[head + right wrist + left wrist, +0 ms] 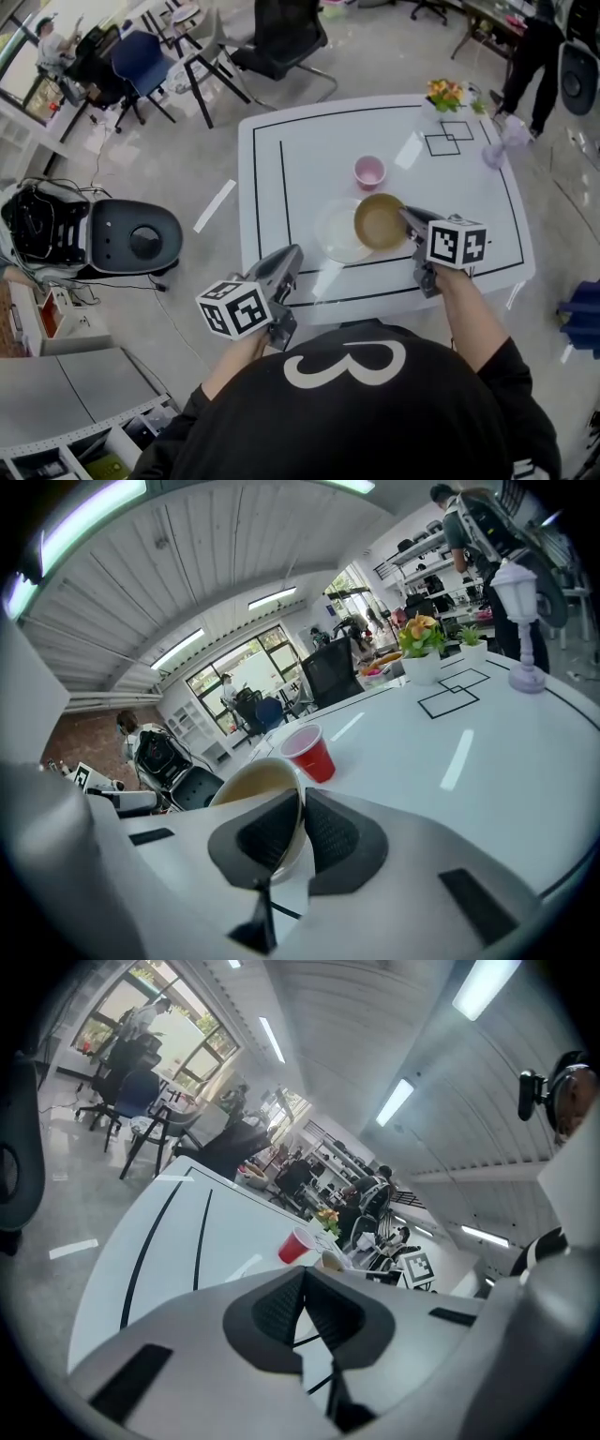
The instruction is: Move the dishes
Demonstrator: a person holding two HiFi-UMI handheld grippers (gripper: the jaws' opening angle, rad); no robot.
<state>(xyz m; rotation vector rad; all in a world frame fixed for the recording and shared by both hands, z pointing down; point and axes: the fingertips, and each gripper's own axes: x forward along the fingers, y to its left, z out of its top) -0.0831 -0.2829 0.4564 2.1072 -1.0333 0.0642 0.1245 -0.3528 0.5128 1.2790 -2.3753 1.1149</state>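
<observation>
A tan bowl [378, 222] hangs just over the right side of a white plate [336, 232] on the white table [300, 150]. My right gripper [405, 217] is shut on the bowl's near right rim. In the right gripper view the bowl [246, 782] shows its rim pinched between the pads of the right gripper [302, 803]. A red cup [368, 172] stands behind the plate, also seen as the cup [310, 752]. My left gripper [294, 255] hovers at the table's front left edge; its jaws are shut with nothing in them, as the left gripper [305, 1283] shows.
A pot of flowers [446, 95] and a pale lamp-like ornament [497, 150] stand at the table's far right, next to drawn squares [450, 138]. Office chairs [277, 37] are behind the table, a black seat [131, 234] to its left. A person [530, 52] stands at the far right.
</observation>
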